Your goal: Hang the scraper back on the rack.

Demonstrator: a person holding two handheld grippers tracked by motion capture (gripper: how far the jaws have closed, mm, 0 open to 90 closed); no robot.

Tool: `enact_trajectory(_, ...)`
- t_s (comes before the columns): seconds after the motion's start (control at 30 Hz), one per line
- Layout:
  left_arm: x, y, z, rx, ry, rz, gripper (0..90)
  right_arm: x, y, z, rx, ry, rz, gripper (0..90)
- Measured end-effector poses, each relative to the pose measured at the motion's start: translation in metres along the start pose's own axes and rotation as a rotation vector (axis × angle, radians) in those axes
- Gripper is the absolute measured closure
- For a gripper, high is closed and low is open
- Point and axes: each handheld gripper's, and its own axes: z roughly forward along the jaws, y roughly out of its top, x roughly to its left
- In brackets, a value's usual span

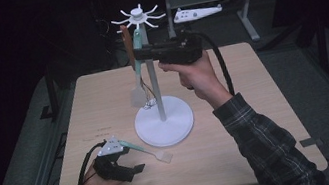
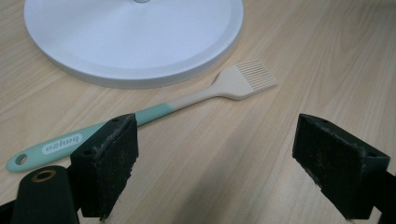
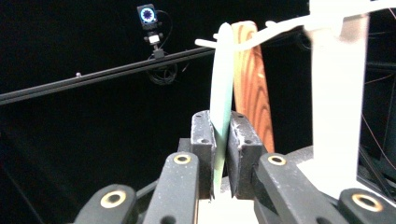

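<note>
Right tongs (image 3: 219, 154) are clamped on the mint-handled spatula (image 3: 222, 88) hanging from a prong of the white round-based utensil stand (image 1: 162, 118), beside a wooden utensil (image 3: 251, 79). Left tongs (image 2: 215, 163) gape apart over the mint-and-beige silicone basting brush (image 2: 187, 100) lying on the pale wooden desk (image 1: 239, 125). I'd settle the hole fully on the prong before letting go.

Brush (image 1: 155, 152) on table (image 1: 236, 111), before stand (image 1: 162, 118)
</note>
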Motion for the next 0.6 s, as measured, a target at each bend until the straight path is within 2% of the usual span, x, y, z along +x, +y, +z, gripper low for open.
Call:
enact_trajectory(0.2,-0.0007,0.0002,0.0001,-0.002,0.002,0.002,14.1,-0.0048,-0.0007,-0.0001,0.001,-0.012,0.006,82.6)
enact_trajectory(0.4,0.0001,0.0002,0.0000,0.003,-0.003,0.003,14.1,-0.0035,-0.0024,-0.0009,0.002,-0.020,-0.003,79.7)
enact_trajectory(0.6,-0.0004,-0.0001,0.0008,-0.007,-0.005,-0.011,14.1,-0.0005,-0.0047,-0.0065,0.018,-0.064,-0.048,73.2)
